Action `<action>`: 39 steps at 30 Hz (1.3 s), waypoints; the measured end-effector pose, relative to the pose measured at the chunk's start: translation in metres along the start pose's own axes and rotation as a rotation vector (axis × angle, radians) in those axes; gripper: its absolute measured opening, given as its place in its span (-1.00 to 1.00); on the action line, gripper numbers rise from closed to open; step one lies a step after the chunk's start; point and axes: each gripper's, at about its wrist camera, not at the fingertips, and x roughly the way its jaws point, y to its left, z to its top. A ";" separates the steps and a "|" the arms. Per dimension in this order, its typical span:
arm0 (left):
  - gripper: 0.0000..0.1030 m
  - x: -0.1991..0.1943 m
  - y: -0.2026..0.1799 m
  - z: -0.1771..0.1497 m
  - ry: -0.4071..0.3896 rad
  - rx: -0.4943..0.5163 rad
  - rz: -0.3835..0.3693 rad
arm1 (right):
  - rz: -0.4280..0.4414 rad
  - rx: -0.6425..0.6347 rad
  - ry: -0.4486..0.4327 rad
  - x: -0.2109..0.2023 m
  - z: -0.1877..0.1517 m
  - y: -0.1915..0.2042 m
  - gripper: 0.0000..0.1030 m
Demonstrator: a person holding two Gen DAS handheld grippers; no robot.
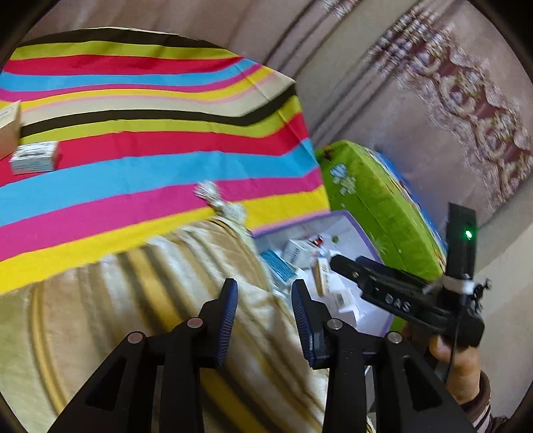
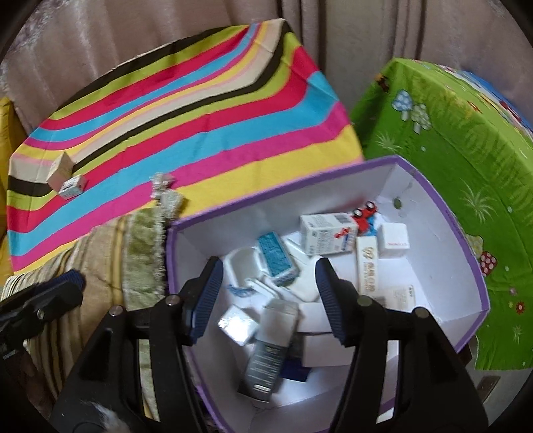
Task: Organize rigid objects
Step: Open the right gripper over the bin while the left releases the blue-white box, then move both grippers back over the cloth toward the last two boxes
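The right tool [image 2: 268,296] hangs over the purple-rimmed box [image 2: 459,239], jaws apart and empty, above the heap of small cartons inside. Two small boxes, one tan box [image 2: 60,168] touching a white box [image 2: 72,187], remain on the striped cloth [image 2: 200,126], well off to its left. The left tool [image 1: 265,319], jaws also apart and empty, is nearer them; they lie up and leftward from it.

We see a striped cloth [image 2: 186,126] spread flat. Just beside its near edge lies a beige blanket [image 1: 140,299] with a fringed trim [image 2: 143,253]. A curtain [image 2: 140,30] hangs behind the cloth, and patterned wallpaper [image 1: 466,110] shows off to its right.
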 end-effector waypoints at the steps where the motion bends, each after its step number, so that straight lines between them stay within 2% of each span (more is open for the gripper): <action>1: -0.29 -0.004 0.007 0.003 -0.013 -0.012 0.024 | 0.005 -0.009 -0.004 0.000 0.001 0.004 0.20; 8: -0.18 -0.032 0.069 0.019 -0.089 -0.137 0.135 | 0.043 -0.106 -0.006 0.004 0.011 0.053 0.20; 13: -0.11 -0.054 0.115 0.032 -0.124 -0.191 0.225 | 0.109 -0.132 0.014 0.014 0.019 0.091 0.24; 16: 0.05 -0.065 0.142 0.043 -0.143 -0.224 0.286 | 0.131 -0.139 0.026 0.021 0.026 0.115 0.44; 25: 0.47 -0.091 0.213 0.086 -0.199 -0.334 0.412 | 0.199 -0.225 0.018 0.034 0.043 0.185 0.59; 28: 0.61 -0.090 0.227 0.105 -0.202 -0.346 0.448 | 0.213 -0.225 0.028 0.042 0.048 0.201 0.67; 39: 0.62 -0.054 0.271 0.167 -0.149 -0.415 0.539 | 0.235 -0.208 0.047 0.065 0.067 0.238 0.73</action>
